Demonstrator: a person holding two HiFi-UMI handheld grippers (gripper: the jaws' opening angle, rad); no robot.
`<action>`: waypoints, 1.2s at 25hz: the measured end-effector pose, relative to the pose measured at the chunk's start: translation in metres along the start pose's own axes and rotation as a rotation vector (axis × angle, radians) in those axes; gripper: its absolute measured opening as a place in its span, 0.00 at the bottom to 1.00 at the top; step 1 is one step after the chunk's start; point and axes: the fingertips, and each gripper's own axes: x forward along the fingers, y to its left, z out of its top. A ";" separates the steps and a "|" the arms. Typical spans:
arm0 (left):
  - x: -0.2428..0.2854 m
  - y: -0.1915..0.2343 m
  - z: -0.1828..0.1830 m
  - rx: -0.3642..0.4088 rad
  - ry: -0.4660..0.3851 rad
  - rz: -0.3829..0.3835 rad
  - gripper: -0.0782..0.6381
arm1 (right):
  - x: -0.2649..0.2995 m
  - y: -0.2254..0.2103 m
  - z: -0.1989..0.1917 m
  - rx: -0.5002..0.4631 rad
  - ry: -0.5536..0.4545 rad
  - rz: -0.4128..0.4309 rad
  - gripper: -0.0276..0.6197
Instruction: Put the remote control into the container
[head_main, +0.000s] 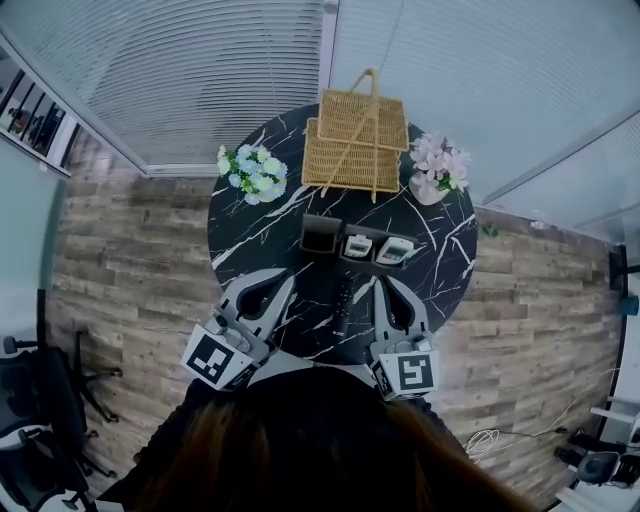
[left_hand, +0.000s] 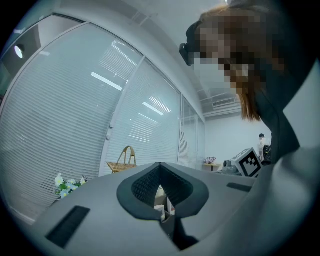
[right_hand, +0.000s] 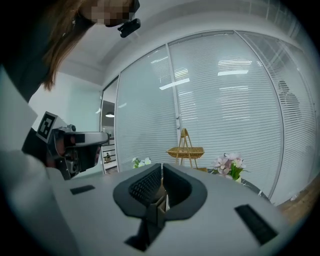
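A slim black remote control (head_main: 342, 304) lies on the round black marble table (head_main: 250, 230), between my two grippers. Just beyond it stands a dark container (head_main: 355, 245) with three compartments: the left one looks empty, the middle and right ones each hold a white remote. My left gripper (head_main: 288, 281) hovers left of the black remote, its jaws shut with nothing between them (left_hand: 160, 165). My right gripper (head_main: 382, 287) is on the remote's right side, also shut and empty (right_hand: 162, 166). Neither touches the remote.
A wicker basket (head_main: 357, 140) with a tall handle stands at the table's back. Blue and white flowers (head_main: 252, 173) are at the back left, pink flowers (head_main: 440, 165) at the back right. Window blinds rise behind the table; wooden floor surrounds it.
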 end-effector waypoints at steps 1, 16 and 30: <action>0.000 -0.001 0.000 0.007 -0.004 0.002 0.12 | -0.001 0.003 0.003 0.001 -0.007 0.011 0.08; 0.003 -0.005 -0.006 0.023 0.012 -0.072 0.12 | -0.010 0.008 0.002 0.001 -0.011 -0.072 0.08; -0.039 0.050 0.002 0.051 0.063 -0.123 0.12 | -0.007 0.042 -0.024 0.059 0.027 -0.263 0.08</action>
